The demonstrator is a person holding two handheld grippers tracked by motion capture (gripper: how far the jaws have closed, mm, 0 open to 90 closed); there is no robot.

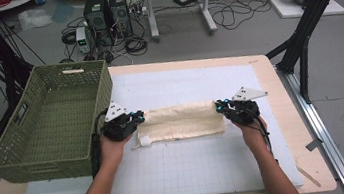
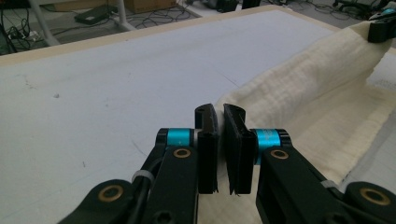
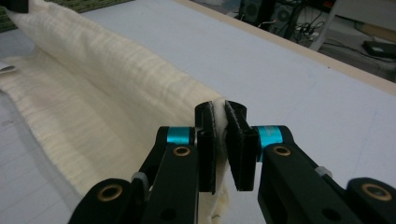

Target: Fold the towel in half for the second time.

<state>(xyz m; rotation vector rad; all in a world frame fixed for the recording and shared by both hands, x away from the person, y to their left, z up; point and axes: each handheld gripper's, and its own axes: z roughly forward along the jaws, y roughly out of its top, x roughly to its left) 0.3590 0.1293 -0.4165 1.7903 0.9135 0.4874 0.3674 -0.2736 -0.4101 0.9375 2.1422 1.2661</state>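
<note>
From above, the cream cloth (image 1: 182,121) lies folded at the centre of the white mat (image 1: 194,169), the left gripper (image 1: 135,117) pinching its 9 o'clock end and the right gripper (image 1: 220,105) its 3 o'clock end, with the green basket (image 1: 47,121) at 9 o'clock. In the left gripper view the jaws are clamped on a cloth corner, the fabric running off toward 2 o'clock. In the right gripper view the jaws grip the other corner, the cloth stretching toward 10 o'clock.

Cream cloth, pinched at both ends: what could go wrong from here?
1. Each tool, left and right, grips only a thin edge of the cream cloth, so a corner could slip out.
2. The green basket sits close beside the left tool; a sideways swing might knock it.
</note>
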